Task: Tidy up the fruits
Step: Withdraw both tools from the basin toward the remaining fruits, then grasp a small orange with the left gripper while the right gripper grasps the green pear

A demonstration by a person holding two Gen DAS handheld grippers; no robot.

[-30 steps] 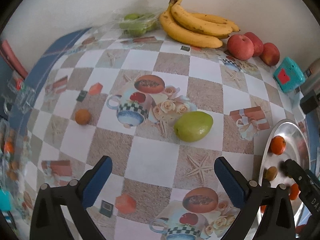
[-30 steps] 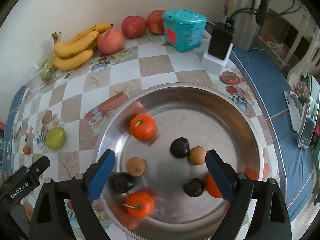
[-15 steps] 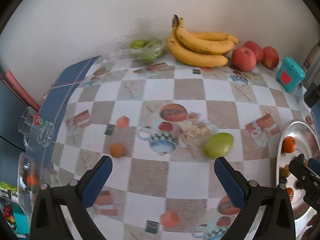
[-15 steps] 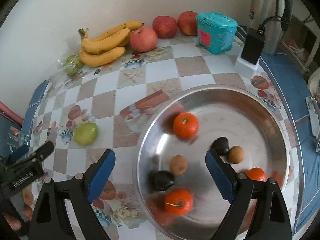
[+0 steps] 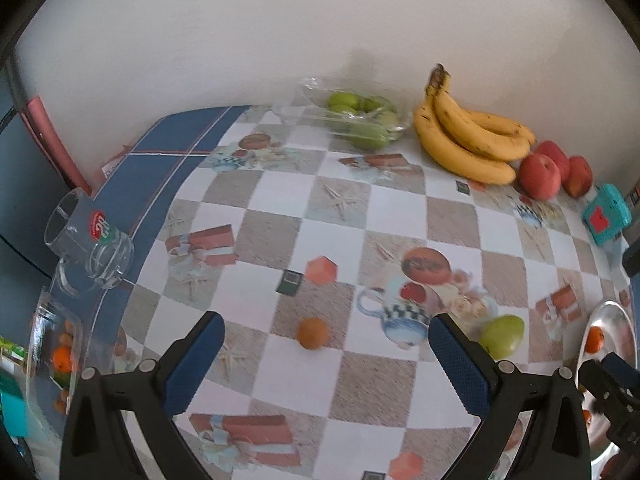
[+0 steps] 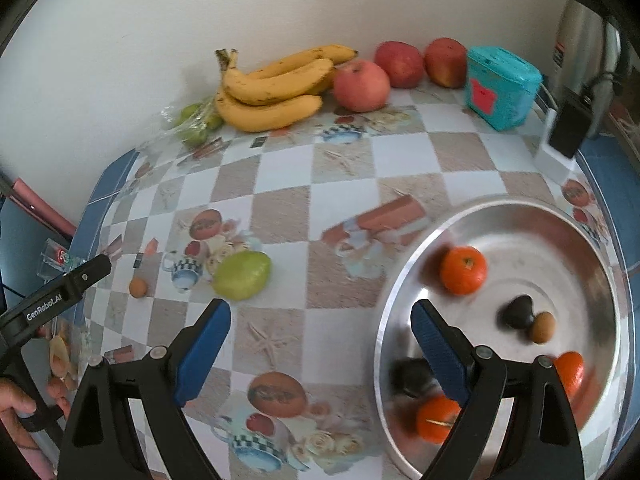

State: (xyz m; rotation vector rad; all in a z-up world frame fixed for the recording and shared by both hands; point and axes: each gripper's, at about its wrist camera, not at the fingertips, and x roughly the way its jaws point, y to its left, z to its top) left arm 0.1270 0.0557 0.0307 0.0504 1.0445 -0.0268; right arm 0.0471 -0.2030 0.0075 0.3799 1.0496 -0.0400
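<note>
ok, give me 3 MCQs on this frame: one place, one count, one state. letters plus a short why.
1. Where does the green pear lie?
A. in the metal bowl
B. on the checked tablecloth, left of the metal bowl
C. among the bananas

2. How many red apples sit by the wall?
A. one
B. three
C. five

3. How is the left gripper?
A. open, holding nothing
B. shut on the pear
C. shut on an orange

Answers:
1 B: the pear rests on the cloth, apart from the metal bowl.
2 B: three apples stand in a row between the bananas and the teal box.
3 A: its jaws stand wide apart, with the small brown fruit on the cloth between them.
</note>
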